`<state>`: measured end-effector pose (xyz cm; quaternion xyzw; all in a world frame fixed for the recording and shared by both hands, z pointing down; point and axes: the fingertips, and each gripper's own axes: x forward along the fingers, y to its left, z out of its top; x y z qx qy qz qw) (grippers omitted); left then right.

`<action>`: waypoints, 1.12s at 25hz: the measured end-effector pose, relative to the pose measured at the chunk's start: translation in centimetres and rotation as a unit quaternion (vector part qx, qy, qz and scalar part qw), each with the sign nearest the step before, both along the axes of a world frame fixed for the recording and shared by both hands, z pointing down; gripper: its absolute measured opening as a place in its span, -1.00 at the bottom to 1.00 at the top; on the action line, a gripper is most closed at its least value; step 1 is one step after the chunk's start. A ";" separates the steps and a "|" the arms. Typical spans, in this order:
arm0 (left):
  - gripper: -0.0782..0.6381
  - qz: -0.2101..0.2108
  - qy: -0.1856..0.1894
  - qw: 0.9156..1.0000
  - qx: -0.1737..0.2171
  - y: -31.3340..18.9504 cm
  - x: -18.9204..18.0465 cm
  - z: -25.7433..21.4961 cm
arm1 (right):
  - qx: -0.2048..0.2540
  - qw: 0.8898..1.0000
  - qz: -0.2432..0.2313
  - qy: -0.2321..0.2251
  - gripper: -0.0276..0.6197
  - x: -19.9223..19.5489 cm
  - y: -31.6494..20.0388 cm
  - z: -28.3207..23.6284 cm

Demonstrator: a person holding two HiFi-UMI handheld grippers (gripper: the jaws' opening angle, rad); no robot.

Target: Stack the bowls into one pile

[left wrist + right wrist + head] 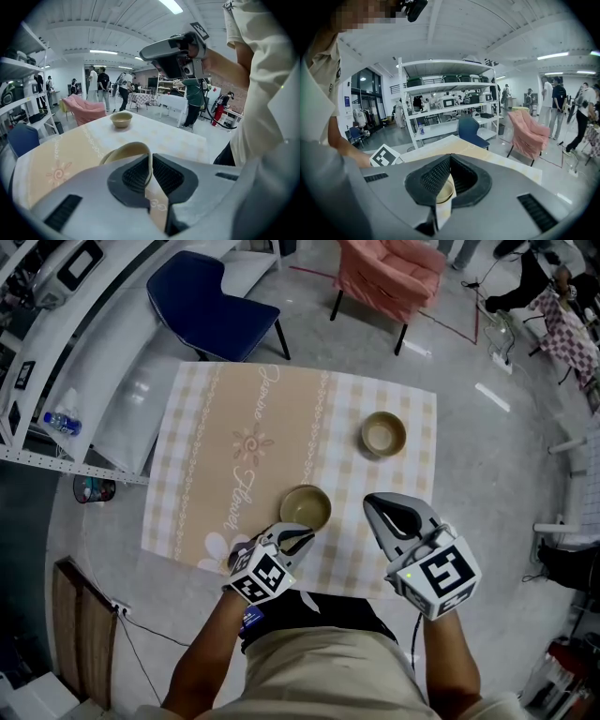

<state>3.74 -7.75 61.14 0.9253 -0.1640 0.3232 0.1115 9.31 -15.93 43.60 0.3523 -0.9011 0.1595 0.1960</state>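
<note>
Left tongs (295,538) are clamped on the near rim of the near bowl (306,506), low centre of frame on the desk (197,456). Right tongs (380,507) are closed with nothing between them and hang just right of that bowl. The second bowl (383,434) sits up and right of the gripped one, well apart and closer to my right tongs than my left, so I judge the gripped bowl must travel diagonally up-right to nest there.
</note>
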 end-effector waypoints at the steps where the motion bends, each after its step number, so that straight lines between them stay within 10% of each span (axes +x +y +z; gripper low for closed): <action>1: -0.75 0.005 0.001 1.000 -0.001 0.0 0.0 -0.1 | 0.000 1.000 -0.001 0.000 -0.91 -0.1 -0.1 0.0; 17: -0.73 -0.029 0.062 0.997 0.020 -3.4 -2.4 -6.2 | -0.011 0.999 0.025 0.030 -0.91 0.8 -3.6 2.1; 28: -0.73 -0.133 0.095 0.982 0.100 -9.0 -8.2 -12.7 | -0.098 0.973 0.188 0.088 -0.89 10.5 -10.6 12.3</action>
